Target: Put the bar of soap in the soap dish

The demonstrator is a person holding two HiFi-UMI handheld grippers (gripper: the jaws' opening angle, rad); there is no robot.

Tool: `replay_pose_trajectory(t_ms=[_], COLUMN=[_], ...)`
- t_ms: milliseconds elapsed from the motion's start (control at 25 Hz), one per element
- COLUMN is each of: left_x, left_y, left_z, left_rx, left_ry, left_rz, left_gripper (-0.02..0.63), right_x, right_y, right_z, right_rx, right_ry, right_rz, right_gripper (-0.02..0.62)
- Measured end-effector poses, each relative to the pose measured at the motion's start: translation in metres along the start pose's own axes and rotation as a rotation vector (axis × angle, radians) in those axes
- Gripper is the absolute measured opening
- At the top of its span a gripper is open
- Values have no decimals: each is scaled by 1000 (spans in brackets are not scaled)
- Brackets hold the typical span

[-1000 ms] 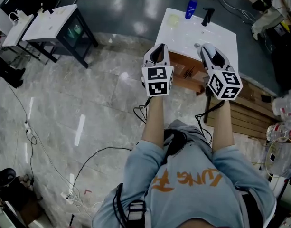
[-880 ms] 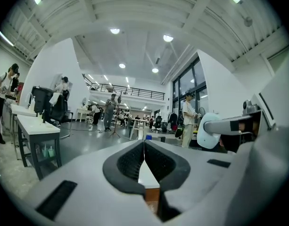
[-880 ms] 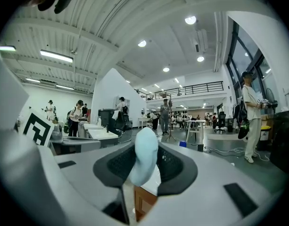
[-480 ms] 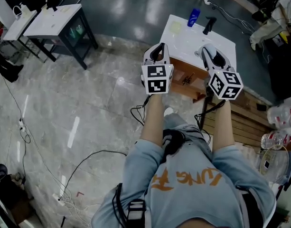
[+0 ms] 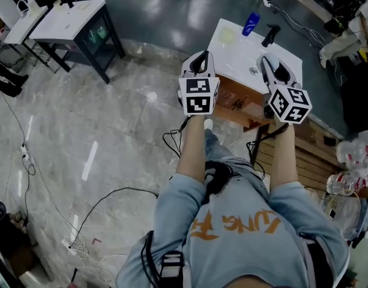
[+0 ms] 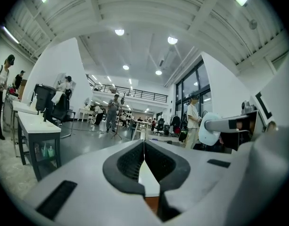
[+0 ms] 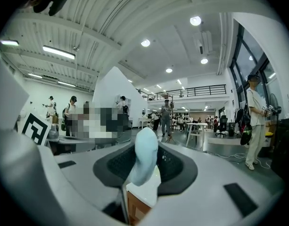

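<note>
Carry the bar level to the white washstand top [image 5: 247, 53] and let go only once it is low over the pale square dish [image 5: 227, 36] near the top's far left corner, which looks like the soap dish. The pale blue, smooth, rounded bar of soap [image 7: 143, 157] stands upright, pinched in the right gripper [image 7: 145, 166] — the left gripper [image 6: 144, 157] is clenched on nothing.

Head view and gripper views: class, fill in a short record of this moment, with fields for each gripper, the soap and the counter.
Left gripper: jaws together, nothing between them
Right gripper: closed on the bar of soap
Soap look: pale blue, upright between the jaws
White counter: ahead of both grippers
On counter: blue bottle, black object, pale yellowish item
Soap placed: not yet
</note>
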State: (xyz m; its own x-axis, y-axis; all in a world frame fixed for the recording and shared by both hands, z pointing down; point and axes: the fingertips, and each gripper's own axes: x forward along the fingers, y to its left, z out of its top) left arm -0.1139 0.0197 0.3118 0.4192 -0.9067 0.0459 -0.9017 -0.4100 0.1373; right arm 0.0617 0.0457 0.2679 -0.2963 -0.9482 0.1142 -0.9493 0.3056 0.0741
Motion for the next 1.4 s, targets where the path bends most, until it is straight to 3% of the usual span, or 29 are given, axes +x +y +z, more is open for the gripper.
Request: replay_pose_trajectory(t_ms=[360,520,680,920,1080,1400], left_x=[38,60,93,134,180,285], left_y=[12,16,10,24,28,10], left_z=[-34,-51,-68,-93,-105,-115], left_rx=[7,4,62,84,76,62], left_ry=[87,134,193,293,331,345], left_rz=[2,7,-7,-12,-11,-49], left_gripper=[25,25,25,25,25,25], right_x=[50,72,107,159,191,250], right_y=[-11,-31,-53,-67,-103,-176], right_z=[-36,-50,-74,-114,-135,-133], right_rx=[65,109,154,272,320,245], right_ry=[48,66,106,161,197,217], right_rz=[35,26,35,65,41,10], right_gripper=[146,146,146,146,146,146])
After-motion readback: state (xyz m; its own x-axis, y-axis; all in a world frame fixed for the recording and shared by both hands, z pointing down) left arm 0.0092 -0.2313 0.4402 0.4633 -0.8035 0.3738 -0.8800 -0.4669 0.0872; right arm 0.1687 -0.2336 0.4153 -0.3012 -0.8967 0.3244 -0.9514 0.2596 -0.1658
